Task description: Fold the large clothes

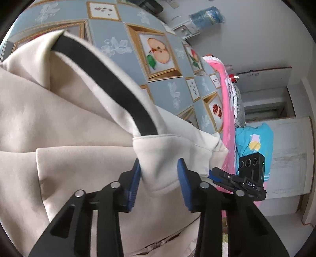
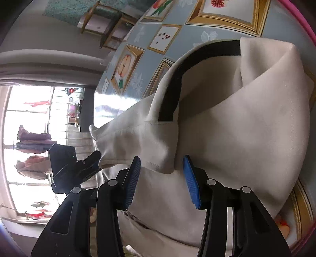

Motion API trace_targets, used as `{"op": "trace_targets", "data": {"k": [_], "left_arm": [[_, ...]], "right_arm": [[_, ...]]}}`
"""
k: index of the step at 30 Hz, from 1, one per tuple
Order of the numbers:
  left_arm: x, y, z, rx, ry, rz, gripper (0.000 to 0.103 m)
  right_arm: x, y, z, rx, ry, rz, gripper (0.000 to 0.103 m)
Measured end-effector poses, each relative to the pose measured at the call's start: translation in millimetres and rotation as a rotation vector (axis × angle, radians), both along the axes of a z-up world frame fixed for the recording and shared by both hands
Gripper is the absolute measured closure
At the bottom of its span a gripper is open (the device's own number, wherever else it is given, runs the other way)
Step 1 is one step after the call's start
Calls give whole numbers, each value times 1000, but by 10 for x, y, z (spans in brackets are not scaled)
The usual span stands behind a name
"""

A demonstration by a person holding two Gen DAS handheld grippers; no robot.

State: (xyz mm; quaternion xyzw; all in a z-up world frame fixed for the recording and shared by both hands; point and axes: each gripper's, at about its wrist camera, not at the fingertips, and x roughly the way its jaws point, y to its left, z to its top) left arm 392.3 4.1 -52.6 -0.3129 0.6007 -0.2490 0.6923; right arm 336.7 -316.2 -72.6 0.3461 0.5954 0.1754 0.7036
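A large cream garment (image 1: 69, 122) with a black stripe (image 1: 110, 85) lies folded over on the fruit-print tablecloth (image 1: 173, 94). In the left wrist view, my left gripper (image 1: 160, 174) has the folded hem filling the gap between its blue pads (image 1: 135, 178) and is shut on it. The right gripper (image 1: 215, 175) shows at the cloth's edge. In the right wrist view, my right gripper (image 2: 162, 170) straddles a hem corner of the garment (image 2: 237, 138). Its jaws are open, with a gap beside the right pad. The left gripper (image 2: 96, 157) touches the far corner.
A pink cloth (image 1: 227, 98) and a turquoise garment (image 1: 254, 138) hang past the table's far edge. A water bottle (image 1: 207, 16) stands by the wall. A bright window (image 2: 29, 118) with hanging clothes and a wooden shelf (image 2: 102, 21) lie beyond the table.
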Motion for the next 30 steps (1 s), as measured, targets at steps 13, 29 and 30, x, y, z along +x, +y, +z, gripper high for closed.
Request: {"op": "trace_targets", "data": {"k": [13, 29, 30], "left_arm": [[-21, 46, -111, -57, 33, -33, 76], [45, -12, -47, -93, -8, -82, 77], [58, -22, -50, -95, -6, -83, 77]], "right_arm": [[8, -131, -73, 38, 45, -11, 64], [61, -41, -80, 123, 67, 31, 63], [64, -26, -84, 129, 67, 38, 65]]}}
